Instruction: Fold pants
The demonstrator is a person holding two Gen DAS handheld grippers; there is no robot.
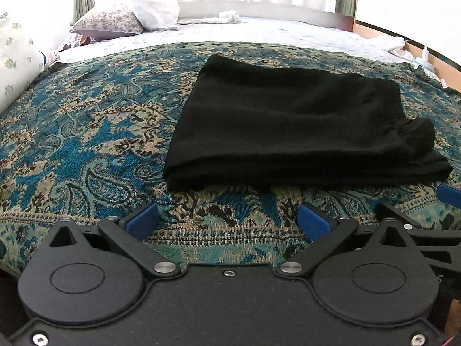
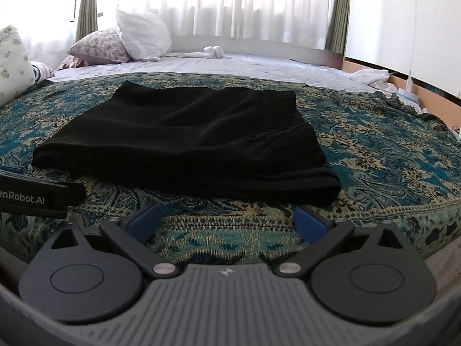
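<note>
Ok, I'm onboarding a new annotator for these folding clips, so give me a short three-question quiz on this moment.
1. True or false: the black fabric pants lie spread out flat at full length on the teal paisley bedspread.
2. Multiple choice: the left gripper is A) shut on the pants, B) open and short of the pants, C) out of view.
3. Fill in: the right gripper is ____, with only bedspread between its blue fingertips.

Key
1. False: they sit as a folded, layered bundle.
2. B.
3. Open.
</note>
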